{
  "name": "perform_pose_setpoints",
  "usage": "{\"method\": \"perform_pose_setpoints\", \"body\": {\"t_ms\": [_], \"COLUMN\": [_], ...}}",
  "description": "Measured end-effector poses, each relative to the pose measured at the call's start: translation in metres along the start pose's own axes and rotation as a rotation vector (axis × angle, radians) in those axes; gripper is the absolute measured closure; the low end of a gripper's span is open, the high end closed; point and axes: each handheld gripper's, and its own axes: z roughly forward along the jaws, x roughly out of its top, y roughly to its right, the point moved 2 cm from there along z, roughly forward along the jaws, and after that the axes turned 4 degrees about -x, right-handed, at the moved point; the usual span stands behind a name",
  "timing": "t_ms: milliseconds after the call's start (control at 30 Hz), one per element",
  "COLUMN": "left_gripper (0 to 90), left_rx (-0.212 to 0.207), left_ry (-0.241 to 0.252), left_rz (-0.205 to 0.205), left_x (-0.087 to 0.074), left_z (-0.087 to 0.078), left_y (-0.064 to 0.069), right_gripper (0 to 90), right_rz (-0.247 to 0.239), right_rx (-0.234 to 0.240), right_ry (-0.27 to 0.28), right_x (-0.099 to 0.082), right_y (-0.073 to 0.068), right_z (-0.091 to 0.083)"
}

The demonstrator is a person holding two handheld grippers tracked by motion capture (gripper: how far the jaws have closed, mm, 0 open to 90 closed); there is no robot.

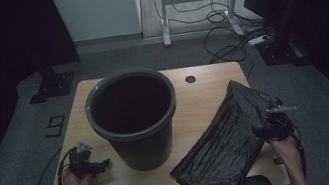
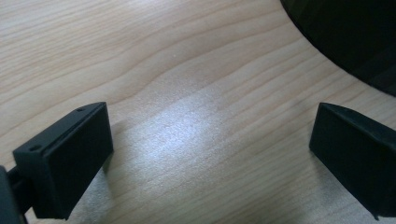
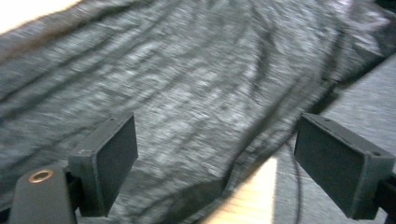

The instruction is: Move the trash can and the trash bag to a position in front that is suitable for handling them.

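Bag (image 1: 233, 136) flat at table's (image 1: 195, 107) right edge, not in bin (image 1: 134, 118) yet. Right gripper (image 1: 272, 125) jaws apart above it; left gripper (image 1: 94, 166) apart, empty.

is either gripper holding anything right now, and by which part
Nothing is held: the right gripper is open over the black bag; the left gripper is open above bare table.

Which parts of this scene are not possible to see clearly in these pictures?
- Inside of the bin: high view, too dark to tell what it holds.
- Black plastic bag: high view, near end cut off by the bottom edge; right gripper view, blurred.
- Left gripper: high view, too small and dark to read its jaws.
- Bin base: left gripper view, cut off at the top corner.
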Motion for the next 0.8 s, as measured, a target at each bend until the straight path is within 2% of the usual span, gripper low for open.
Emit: {"method": "perform_pose_setpoints", "body": {"t_ms": [33,67,133,167,200,333,367,400,433,567,667,800], "left_gripper": [0.0,0.0,0.0,0.0,0.0,0.0,0.0,0.0,0.0,0.0,0.0,0.0], "left_rx": [-0.002,-0.002,-0.003,-0.006,-0.006,-0.017,-0.018,0.006,0.011,-0.010,-0.024,-0.040], "left_ry": [0.029,0.029,0.064,0.092,0.092,0.159,0.163,0.158,0.154,0.155,0.143,0.124], "left_rz": [0.004,0.004,0.014,0.032,0.032,0.045,0.046,0.054,0.064,0.058,0.083,0.112], "left_x": [0.006,0.006,0.015,0.027,0.027,0.049,0.054,0.058,0.062,0.076,0.088,0.104], "left_z": [-0.005,-0.005,-0.013,-0.021,-0.021,-0.034,-0.035,-0.034,-0.033,-0.023,-0.014,-0.001], "left_y": [0.001,0.001,0.004,0.009,0.009,0.019,0.021,0.024,0.026,0.035,0.043,0.049], "right_gripper": [12.0,12.0,12.0,11.9,11.9,11.9,11.9,11.9,11.9,11.9,12.0,12.0], "right_rz": [-0.023,-0.023,-0.051,-0.067,-0.067,-0.087,-0.100,-0.117,-0.132,-0.176,-0.199,-0.240], "right_rx": [0.036,0.036,0.059,0.075,0.075,0.110,0.112,0.114,0.118,0.157,0.201,0.226], "right_ry": [0.003,0.003,0.018,0.042,0.042,0.109,0.108,0.106,0.107,0.111,0.125,0.145], "right_x": [0.004,0.004,0.007,0.012,0.012,0.024,0.027,0.030,0.032,0.039,0.046,0.058], "right_y": [-0.006,-0.006,-0.014,-0.022,-0.022,-0.040,-0.045,-0.050,-0.056,-0.081,-0.100,-0.123], "right_z": [0.000,0.000,-0.002,-0.006,-0.006,-0.012,-0.013,-0.013,-0.013,-0.014,-0.013,-0.008]}}
